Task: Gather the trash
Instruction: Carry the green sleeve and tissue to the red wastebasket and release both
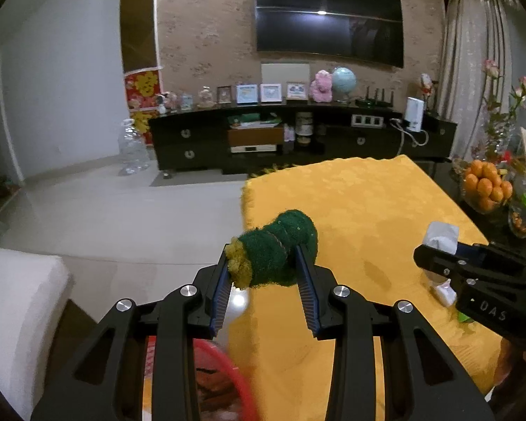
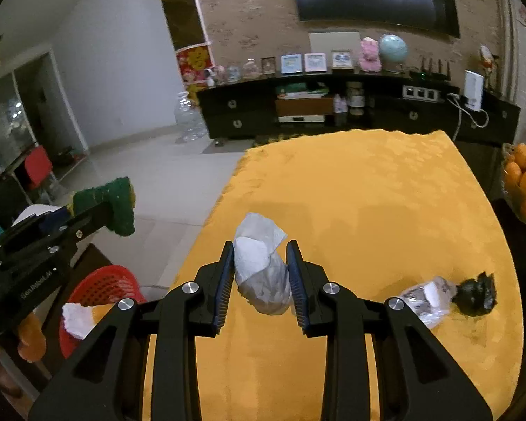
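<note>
My left gripper (image 1: 264, 258) is shut on a rolled green and yellow scouring sponge (image 1: 280, 245), held above the left edge of the yellow-clothed table (image 1: 368, 203). It also shows in the right wrist view (image 2: 119, 207). My right gripper (image 2: 261, 252) is shut on a crumpled white tissue (image 2: 263, 263), held above the table (image 2: 368, 193). A red basket (image 2: 101, 291) with white paper (image 2: 77, 319) in it sits low beside the table's left edge; its rim shows in the left wrist view (image 1: 235, 372). A clear plastic wrapper (image 2: 427, 298) and a black crumpled piece (image 2: 477, 296) lie on the cloth at right.
A bowl of oranges (image 1: 487, 186) and a flower vase (image 1: 498, 129) stand at the table's right side. A black TV cabinet (image 1: 298, 137) lines the far wall. A white seat (image 1: 17, 308) is at left. Tiled floor (image 1: 122, 210) lies left of the table.
</note>
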